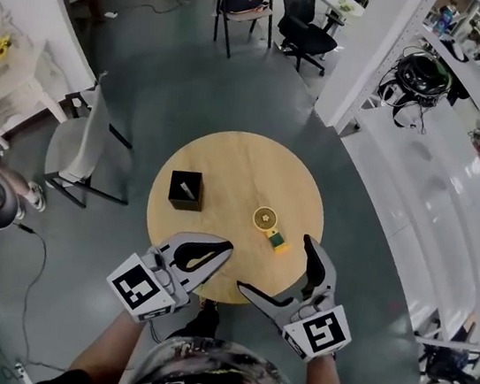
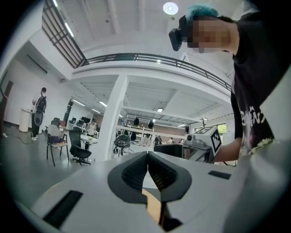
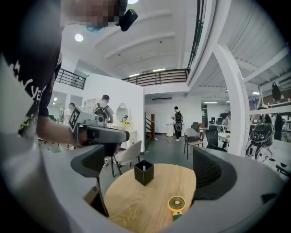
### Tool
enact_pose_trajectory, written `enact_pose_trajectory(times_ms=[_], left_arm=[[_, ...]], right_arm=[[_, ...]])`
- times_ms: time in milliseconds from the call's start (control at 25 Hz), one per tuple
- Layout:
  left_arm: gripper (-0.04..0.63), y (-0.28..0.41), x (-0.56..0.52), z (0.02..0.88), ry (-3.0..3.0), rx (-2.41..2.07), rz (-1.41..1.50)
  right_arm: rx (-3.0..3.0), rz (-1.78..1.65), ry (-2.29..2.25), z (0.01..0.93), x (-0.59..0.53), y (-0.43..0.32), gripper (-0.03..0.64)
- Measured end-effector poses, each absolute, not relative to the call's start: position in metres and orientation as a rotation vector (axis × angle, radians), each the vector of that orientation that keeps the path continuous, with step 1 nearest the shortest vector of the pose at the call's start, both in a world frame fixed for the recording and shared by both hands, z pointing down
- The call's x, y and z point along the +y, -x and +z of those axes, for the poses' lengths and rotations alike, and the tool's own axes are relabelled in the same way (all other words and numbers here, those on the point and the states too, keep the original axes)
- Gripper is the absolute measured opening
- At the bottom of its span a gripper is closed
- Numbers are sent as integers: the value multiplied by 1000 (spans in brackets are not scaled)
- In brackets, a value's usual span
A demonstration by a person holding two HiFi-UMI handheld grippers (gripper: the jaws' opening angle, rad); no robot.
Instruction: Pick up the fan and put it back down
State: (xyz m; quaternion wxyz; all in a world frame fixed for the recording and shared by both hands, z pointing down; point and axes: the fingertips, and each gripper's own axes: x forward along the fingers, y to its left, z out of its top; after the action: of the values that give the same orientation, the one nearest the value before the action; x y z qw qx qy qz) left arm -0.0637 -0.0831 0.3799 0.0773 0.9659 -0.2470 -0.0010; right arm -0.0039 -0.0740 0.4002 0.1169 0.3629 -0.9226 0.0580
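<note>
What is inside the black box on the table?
The black box has an open top. One small white piece shows inside, near the middle. The rest of the interior is dark and the walls cover the bottom, so anything else in there cannot be seen.

The head view looks steeply down onto the round table (image 1: 235,164). The left gripper (image 2: 148,157) carries its camera low behind its jaws, facing level across the hall, with the right gripper (image 2: 175,151) close on its right. The right gripper view tilts down over the same table, sharing the black box (image 3: 143,172) and fan (image 3: 176,203) with the head view.
</note>
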Motion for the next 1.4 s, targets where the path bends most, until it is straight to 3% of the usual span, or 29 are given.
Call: enact_pose_trajectory(times_ms=[760, 1400], left_arm=[[18, 73, -134, 394, -2890, -654, 8], [18, 23, -152, 392, -2859, -817, 44]], right_arm=[[-2639, 206, -1110, 418, -124, 17, 586], [-2697, 196, -1000, 428, -152, -30, 586]])
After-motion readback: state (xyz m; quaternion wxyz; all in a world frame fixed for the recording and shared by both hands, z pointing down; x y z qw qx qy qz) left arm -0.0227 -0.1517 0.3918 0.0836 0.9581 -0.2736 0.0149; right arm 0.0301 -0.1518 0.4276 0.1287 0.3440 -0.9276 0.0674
